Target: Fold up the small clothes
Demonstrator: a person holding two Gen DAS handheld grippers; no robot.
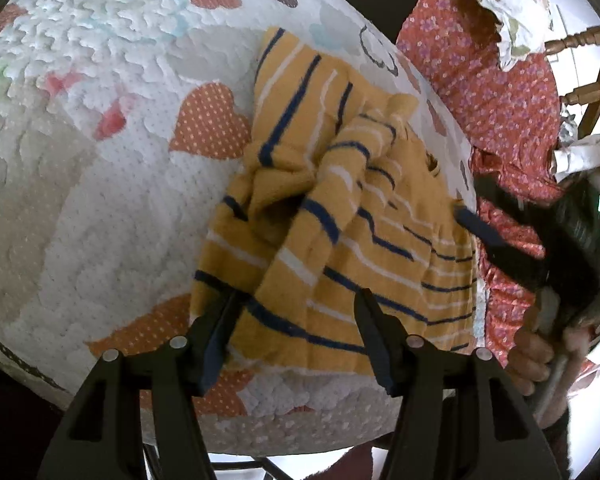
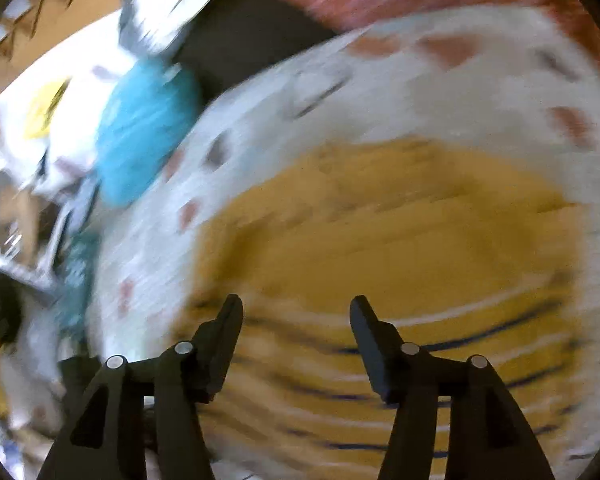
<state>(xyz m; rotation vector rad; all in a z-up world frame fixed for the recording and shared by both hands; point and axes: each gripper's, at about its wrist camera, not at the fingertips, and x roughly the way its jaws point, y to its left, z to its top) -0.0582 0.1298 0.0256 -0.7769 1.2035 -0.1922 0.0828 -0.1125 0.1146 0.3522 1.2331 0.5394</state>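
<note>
Both grippers' jaws gape over the striped garment [image 1: 340,232] on the heart-print blanket [image 1: 100,160].

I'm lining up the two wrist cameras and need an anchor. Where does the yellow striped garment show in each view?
Left wrist view: the yellow striped garment lies crumpled right of centre, reaching down between the open left gripper.
Right wrist view: blurred, it fills the lower centre and right, beyond the open right gripper.
Shared landmark: the white heart-print quilt under it.
</note>
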